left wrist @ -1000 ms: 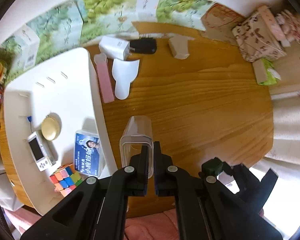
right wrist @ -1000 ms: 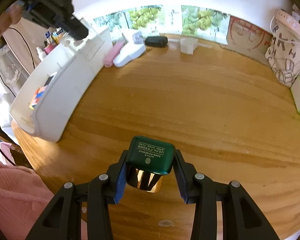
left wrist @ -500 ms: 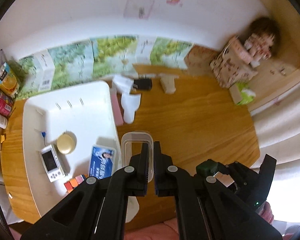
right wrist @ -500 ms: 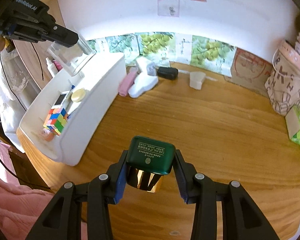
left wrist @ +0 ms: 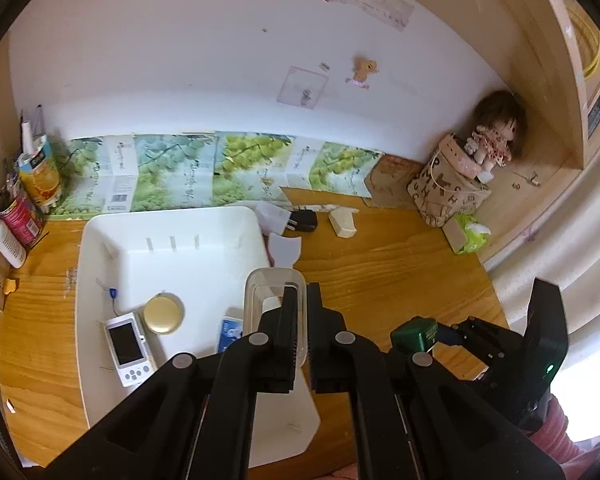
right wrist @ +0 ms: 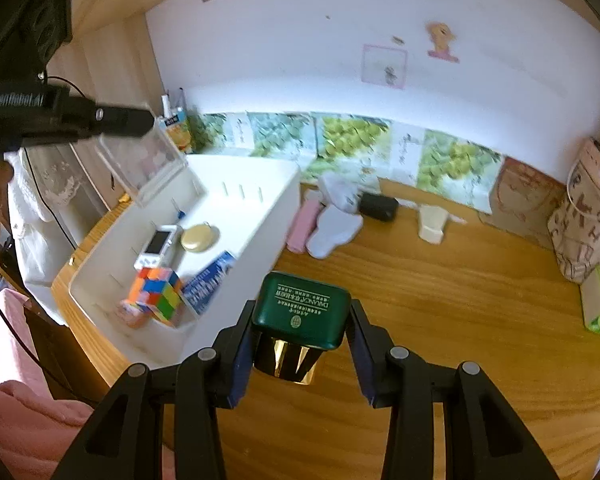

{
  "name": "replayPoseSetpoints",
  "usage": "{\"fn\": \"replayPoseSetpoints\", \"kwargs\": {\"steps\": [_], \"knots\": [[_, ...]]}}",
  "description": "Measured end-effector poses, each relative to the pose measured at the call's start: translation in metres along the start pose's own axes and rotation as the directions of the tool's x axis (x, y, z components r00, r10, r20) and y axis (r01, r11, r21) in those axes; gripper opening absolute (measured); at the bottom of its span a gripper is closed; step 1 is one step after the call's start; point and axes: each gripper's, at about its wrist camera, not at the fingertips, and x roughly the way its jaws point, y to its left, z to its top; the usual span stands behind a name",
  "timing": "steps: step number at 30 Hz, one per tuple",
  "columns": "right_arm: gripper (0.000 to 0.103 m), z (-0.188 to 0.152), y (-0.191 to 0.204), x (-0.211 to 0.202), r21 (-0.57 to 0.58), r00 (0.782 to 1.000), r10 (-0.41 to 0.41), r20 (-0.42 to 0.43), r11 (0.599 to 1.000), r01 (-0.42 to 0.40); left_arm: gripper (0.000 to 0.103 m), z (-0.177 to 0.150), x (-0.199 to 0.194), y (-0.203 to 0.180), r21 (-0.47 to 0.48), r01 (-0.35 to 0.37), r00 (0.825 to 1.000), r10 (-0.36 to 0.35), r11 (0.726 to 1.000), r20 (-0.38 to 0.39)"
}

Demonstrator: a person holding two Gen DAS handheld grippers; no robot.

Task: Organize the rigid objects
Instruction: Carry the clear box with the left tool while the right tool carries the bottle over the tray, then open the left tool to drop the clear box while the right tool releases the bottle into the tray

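Both cameras ride on hand-held grippers and look forward and steeply down along their fingers at a wooden desk [left wrist: 384, 264].

The left wrist view hangs above the desk's near edge, over the white bin [left wrist: 172, 224] at the left side, and faces the white back wall.

The right wrist view sits further right, close above the near edge, and faces the same wall, turned slightly left.

Both views share the bin, the row of grape-print cartons [right wrist: 352, 140] along the desk's back edge, and the patterned bag [left wrist: 448, 192] by the right corner. Each view also catches the other gripper.
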Motion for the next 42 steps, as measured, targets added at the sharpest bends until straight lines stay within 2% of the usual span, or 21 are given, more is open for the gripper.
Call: {"fn": "replayPoseSetpoints", "kwargs": {"steps": [7, 13, 25, 33, 38, 39, 40, 42], "knots": [[0.043, 0.019, 0.029, 0.004, -0.022, 0.999, 0.022, 0.026, 1.0, -0.021, 0.003, -0.018, -0.014, 0.032, -0.042, -0.02, 0.999, 0.022, 0.999, 0.049], [0.043, 0.027, 0.058, 0.011, -0.05, 0.999, 0.043, 0.03, 0.998, -0.041, 0.003, -0.031, -0.02, 0.058, -0.066, -0.027, 0.999, 0.029, 0.997, 0.043], [0.043, 0.033, 0.101, 0.029, -0.049, 0.997, 0.068, 0.045, 0.997, -0.066, 0.003, -0.049, -0.027, 0.09, -0.057, -0.039, 0.999, 0.04, 0.998, 0.008], [0.043, 0.032, 0.111, 0.035, -0.043, 0.997, 0.066, 0.05, 0.997, -0.064, 0.006, -0.054, -0.018, 0.095, -0.046, -0.072, 0.997, 0.07, 0.996, -0.043], [0.046, 0.029, 0.11, 0.037, -0.044, 0.997, 0.054, 0.047, 0.998, -0.052, 0.02, -0.049, -0.015, 0.094, -0.031, -0.089, 0.996, 0.088, 0.996, -0.032], [0.05, 0.028, 0.109, 0.036, -0.044, 0.997, 0.052, 0.056, 0.998, -0.05, 0.03, -0.048, -0.014, 0.094, -0.035, -0.099, 0.995, 0.097, 0.995, -0.032], [0.052, 0.028, 0.108, 0.033, -0.041, 0.996, 0.054, 0.067, 0.998, -0.052, 0.049, -0.048, -0.013, 0.095, -0.04, -0.104, 0.994, 0.103, 0.994, -0.033], [0.063, 0.028, 0.106, 0.029, -0.035, 0.995, 0.055, 0.085, 0.998, -0.052, 0.068, -0.048, -0.014, 0.097, -0.07, -0.107, 0.994, 0.107, 0.992, -0.004]]}}
